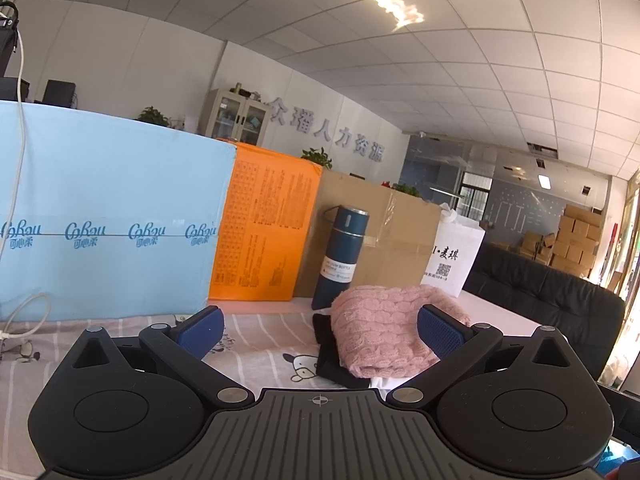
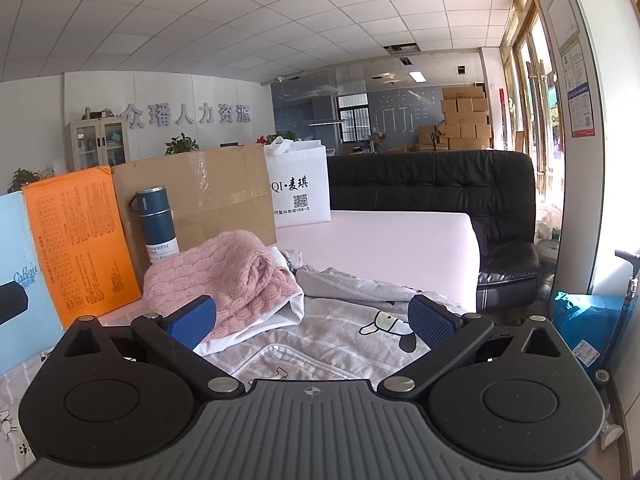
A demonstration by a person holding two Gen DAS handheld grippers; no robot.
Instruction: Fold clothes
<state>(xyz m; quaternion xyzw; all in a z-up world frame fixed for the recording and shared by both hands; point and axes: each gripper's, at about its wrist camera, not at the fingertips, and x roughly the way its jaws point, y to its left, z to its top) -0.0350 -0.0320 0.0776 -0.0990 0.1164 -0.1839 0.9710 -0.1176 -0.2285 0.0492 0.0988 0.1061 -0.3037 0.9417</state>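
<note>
My left tongs point(image 1: 320, 330) hang wide apart, holding nothing, and my right tongs point(image 2: 312, 322) gape just as wide. Under both lies the striped cartoon-print garment point(image 2: 320, 344), spread flat. Ahead sits the folded pink knit sweater point(image 1: 384, 328) atop dark and white clothes, near my left tongs' right finger, with a blue flask point(image 1: 340, 256) behind.

Boxes point(image 2: 192, 196) and bottle point(image 2: 157, 226) wall the back; right tabletop point(image 2: 392, 244) seems open
</note>
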